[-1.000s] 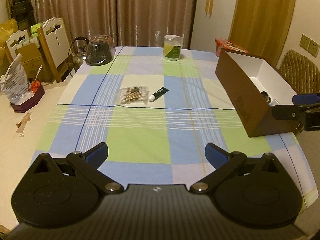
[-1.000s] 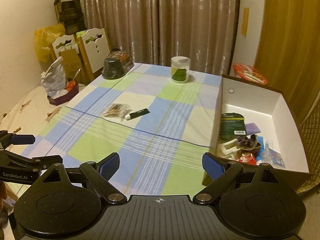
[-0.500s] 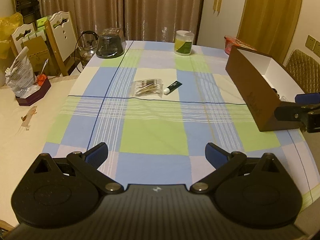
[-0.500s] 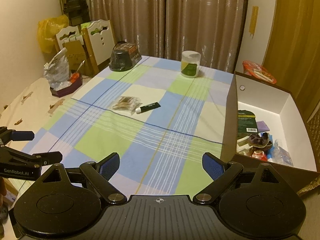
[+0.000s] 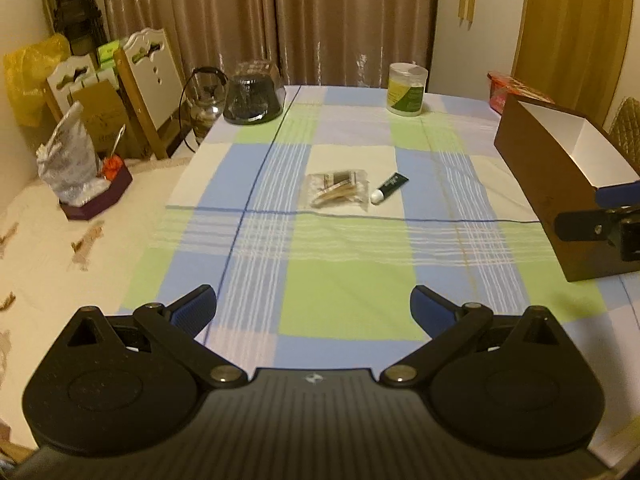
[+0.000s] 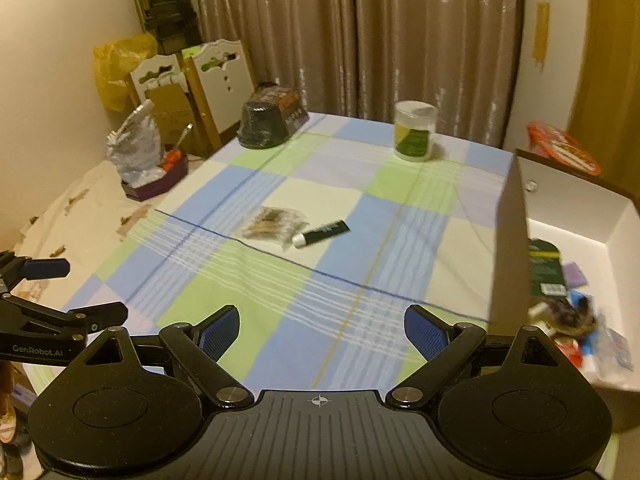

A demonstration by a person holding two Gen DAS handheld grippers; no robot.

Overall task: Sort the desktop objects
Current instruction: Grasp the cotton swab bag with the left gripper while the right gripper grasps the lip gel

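Left wrist view takes in a table [image 5: 60, 248] under a checked cloth [image 5: 344, 288] of blue, green and cream squares, with brown curtains [image 5: 320, 20] along the far wall. A white-backed chair [image 5: 148, 80] stands at the table's far left corner.

At the cloth's right edge sits an open cardboard box [image 5: 536, 184], brown outside and white inside. In the right wrist view, which is somewhat blurred, the box [image 6: 512, 240] already contains a dark green packet [image 6: 546, 268], a purple item and a jumble of small things too smeared to name.

At the far end of the cloth stand a dark upturned tub [image 5: 254, 98] on the left and a white lidded jar [image 5: 407, 89] with a green label on the right. Off the cloth to the left, a maroon tray [image 5: 98, 196] carries a crinkled plastic bag.

Near the middle of the cloth, on a cream square, lie the last loose items: a clear packet of cotton swabs [image 5: 337, 190] and, just beside it on the right, a small dark green tube [image 5: 389, 188] with a white cap. Both are well apart from the box and from either tool.

Left gripper [image 5: 314, 309] hangs over the near edge of the cloth, jaws spread wide with nothing between the blue pads. Right gripper [image 6: 322, 327] hangs likewise beside the box's near corner, jaws spread and empty.
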